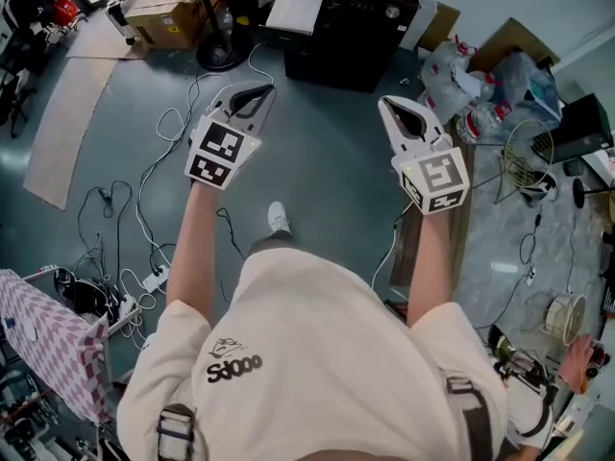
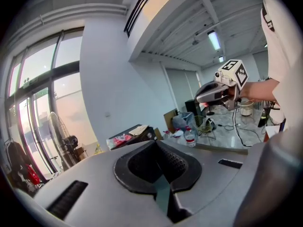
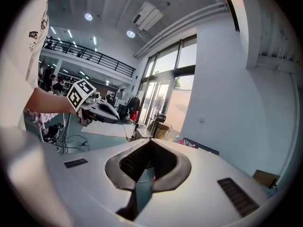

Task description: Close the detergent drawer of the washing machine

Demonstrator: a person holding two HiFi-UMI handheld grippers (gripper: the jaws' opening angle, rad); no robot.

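No washing machine or detergent drawer shows in any view. In the head view a person holds both grippers out over a grey-green floor. The left gripper (image 1: 252, 92) is shut and holds nothing; its own view shows the jaws (image 2: 158, 162) closed, with the room beyond. The right gripper (image 1: 394, 104) is also shut and empty, its jaws (image 3: 150, 167) together. Each gripper appears in the other's view: the right gripper (image 2: 208, 94) at the upper right, the left gripper (image 3: 106, 112) at the left. Both point roughly level across the room.
A black cabinet (image 1: 351, 27) and cardboard boxes (image 1: 163, 17) stand ahead, with a round fan base (image 1: 221, 56) between. Cables (image 1: 154, 161) and a power strip (image 1: 154, 279) lie on the floor at left. Plastic bags (image 1: 471, 84) and a wire basket (image 1: 528, 157) sit at right.
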